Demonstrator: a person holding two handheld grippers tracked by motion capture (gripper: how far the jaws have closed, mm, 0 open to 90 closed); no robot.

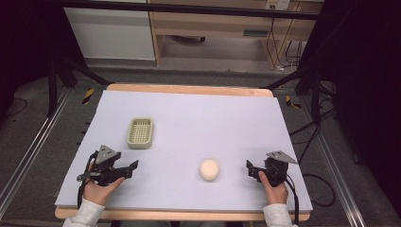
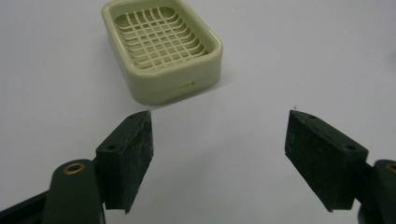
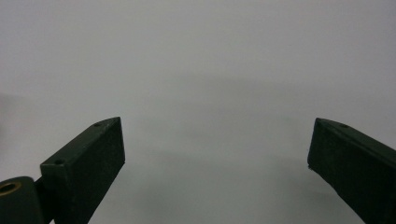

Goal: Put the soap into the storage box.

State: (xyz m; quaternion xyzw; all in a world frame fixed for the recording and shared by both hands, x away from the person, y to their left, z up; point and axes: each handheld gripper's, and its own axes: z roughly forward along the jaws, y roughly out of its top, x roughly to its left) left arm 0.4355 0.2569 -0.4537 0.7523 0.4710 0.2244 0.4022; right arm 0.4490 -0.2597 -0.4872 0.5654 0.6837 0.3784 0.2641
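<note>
A pale green soap dish (image 1: 140, 133) with a slotted grid floor lies on the left half of the lavender mat (image 1: 198, 118). A round cream bar of soap (image 1: 209, 169) rests near the front middle. My left gripper (image 1: 131, 169) is held low at the front left, pointing right and slightly away from me, open with nothing in it. In the left gripper view the soap dish (image 2: 161, 46) lies just beyond the open left gripper (image 2: 219, 140). My right gripper (image 1: 249, 169) sits to the right of the soap, pointing left, a short gap away. In the right gripper view the right gripper (image 3: 217, 144) is open over bare mat.
The mat covers a wooden table (image 1: 189, 89) whose edge shows at the back and front. Dark frame legs, cables (image 1: 312, 137) and floor surround the table. A wooden shelf unit (image 1: 213, 28) stands beyond it.
</note>
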